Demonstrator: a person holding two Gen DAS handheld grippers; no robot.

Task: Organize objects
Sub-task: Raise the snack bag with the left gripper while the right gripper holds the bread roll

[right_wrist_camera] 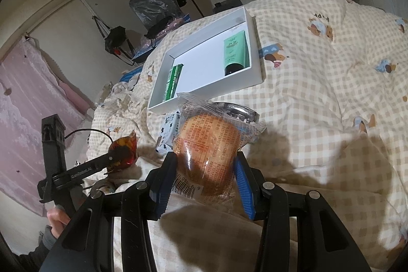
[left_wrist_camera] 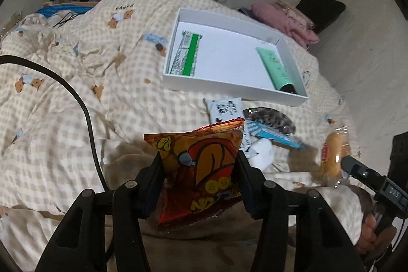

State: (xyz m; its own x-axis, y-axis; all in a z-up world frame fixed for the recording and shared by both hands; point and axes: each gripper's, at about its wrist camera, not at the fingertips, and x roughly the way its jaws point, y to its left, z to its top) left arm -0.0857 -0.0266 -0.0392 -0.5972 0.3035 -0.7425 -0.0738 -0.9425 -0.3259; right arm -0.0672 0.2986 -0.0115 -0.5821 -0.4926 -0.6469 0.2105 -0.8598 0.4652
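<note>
Left gripper (left_wrist_camera: 199, 170) pinching orange snack packet (left_wrist_camera: 201, 165), lifted off quilt (left_wrist_camera: 76, 83). Right gripper (right_wrist_camera: 206, 170) clamped on wrapped bun (right_wrist_camera: 206, 152). White box (left_wrist_camera: 229, 87) ahead of both claws, green tube (left_wrist_camera: 275, 68) inside. Risks: slick film slipping from pads; both claws crowding box together; puffed packet bursting under squeeze.

The clear wrapper of the bread bun (right_wrist_camera: 207, 157) carried a white barcode label whose digits read in part "9 6 9 8 8 0", seen upside down, along with a block of fine red print too small to make out. The orange snack bag (left_wrist_camera: 201, 170) bore large yellow lettering and two characters in yellow circles, none of them legible. On the side of the left gripper (right_wrist_camera: 84, 171) a small white brand mark stood, blurred beyond reading.
</note>
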